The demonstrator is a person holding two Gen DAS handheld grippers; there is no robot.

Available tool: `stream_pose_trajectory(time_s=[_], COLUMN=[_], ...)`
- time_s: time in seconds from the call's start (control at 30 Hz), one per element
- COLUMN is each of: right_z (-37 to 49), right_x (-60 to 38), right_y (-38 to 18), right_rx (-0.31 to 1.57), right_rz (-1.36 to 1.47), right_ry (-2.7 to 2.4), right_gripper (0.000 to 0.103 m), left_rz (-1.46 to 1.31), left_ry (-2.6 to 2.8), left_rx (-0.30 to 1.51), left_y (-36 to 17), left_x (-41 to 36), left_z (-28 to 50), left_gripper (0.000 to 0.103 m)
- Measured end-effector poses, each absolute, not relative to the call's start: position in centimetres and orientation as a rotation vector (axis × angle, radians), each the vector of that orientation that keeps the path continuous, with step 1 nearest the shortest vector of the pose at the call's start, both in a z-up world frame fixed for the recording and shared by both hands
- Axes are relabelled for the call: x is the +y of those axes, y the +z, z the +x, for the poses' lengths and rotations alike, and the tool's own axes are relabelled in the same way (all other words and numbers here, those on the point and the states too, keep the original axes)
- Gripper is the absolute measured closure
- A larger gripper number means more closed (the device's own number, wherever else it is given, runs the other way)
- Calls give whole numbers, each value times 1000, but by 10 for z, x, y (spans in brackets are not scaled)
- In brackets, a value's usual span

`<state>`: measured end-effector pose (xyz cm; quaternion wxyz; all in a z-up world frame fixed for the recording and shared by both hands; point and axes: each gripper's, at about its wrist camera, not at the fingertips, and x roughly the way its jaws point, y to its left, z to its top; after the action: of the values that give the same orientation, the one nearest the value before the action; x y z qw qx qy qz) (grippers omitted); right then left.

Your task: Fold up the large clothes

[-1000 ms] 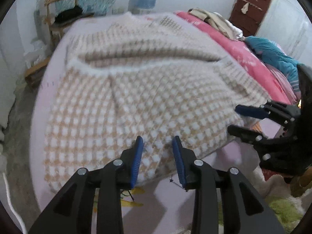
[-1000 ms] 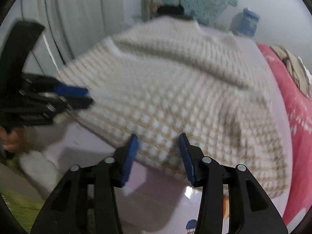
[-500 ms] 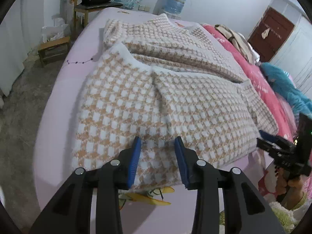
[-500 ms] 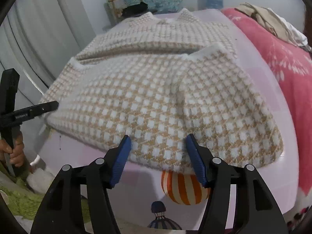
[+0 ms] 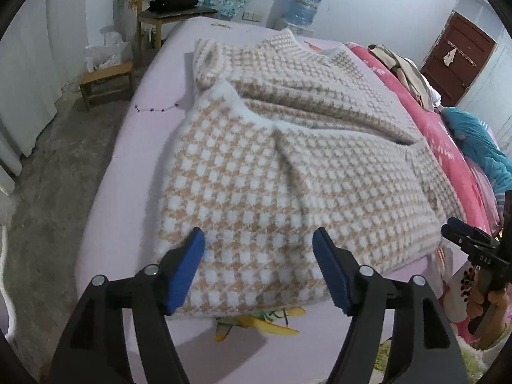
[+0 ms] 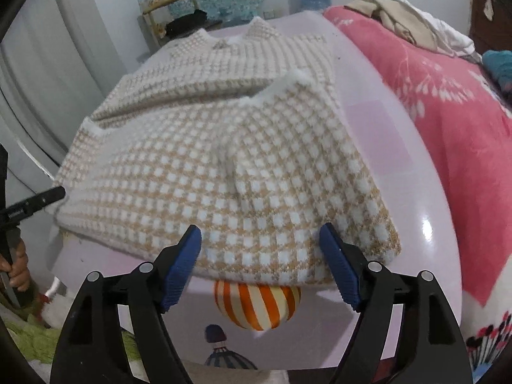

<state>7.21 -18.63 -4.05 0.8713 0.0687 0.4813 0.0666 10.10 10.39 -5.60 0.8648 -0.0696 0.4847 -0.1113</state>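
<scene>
A fuzzy tan-and-white checked sweater [image 5: 288, 176] lies on the lilac bed sheet [image 5: 134, 160], its lower half folded up over the upper half. My left gripper [image 5: 259, 236] hovers over the sweater's near left corner. Its jaws are opening and the blue pads stand clear of the cloth. In the right wrist view the same sweater [image 6: 224, 160] fills the middle. My right gripper [image 6: 260, 233] hangs over its near right edge, jaws also opening, with nothing pinched. Each gripper shows at the edge of the other's view, held by a hand.
A pink blanket [image 6: 448, 112] with a pile of clothes [image 6: 400, 22] covers the bed's right side. A wooden chair with a black bag [image 5: 172, 3], a low stool [image 5: 105, 76] and a water bottle [image 5: 305, 3] stand beyond the bed. Bare concrete floor [image 5: 48, 176] runs along the left.
Both pairs of jaws have spread much wider. Both views have swung sideways and rolled, then steadied. The sweater's folded edge now lies loose on the bed.
</scene>
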Motion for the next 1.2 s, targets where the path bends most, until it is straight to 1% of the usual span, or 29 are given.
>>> stream_pose_trajectory(time_s=[0.1, 0.17, 0.43, 0.73, 1.2], right_z=[75, 78, 94, 97, 128], right_x=[-190, -194, -186, -168, -162], right_y=[-28, -21, -5, 4, 6], right_rx=[980, 956, 915, 897, 896], right_rz=[185, 202, 211, 153, 192], right_ry=[150, 158, 169, 177, 209], right_gripper=[24, 18, 18, 18, 18], left_rz=[-156, -162, -139, -126, -116], left_ry=[-216, -208, -181, -188, -155], left_rx=[1002, 980, 906, 887, 892], left_y=[-47, -39, -12, -5, -8], left_x=[106, 109, 105, 95, 92], left_z=[101, 101, 106, 118, 138], left_gripper=[31, 28, 19, 13, 11])
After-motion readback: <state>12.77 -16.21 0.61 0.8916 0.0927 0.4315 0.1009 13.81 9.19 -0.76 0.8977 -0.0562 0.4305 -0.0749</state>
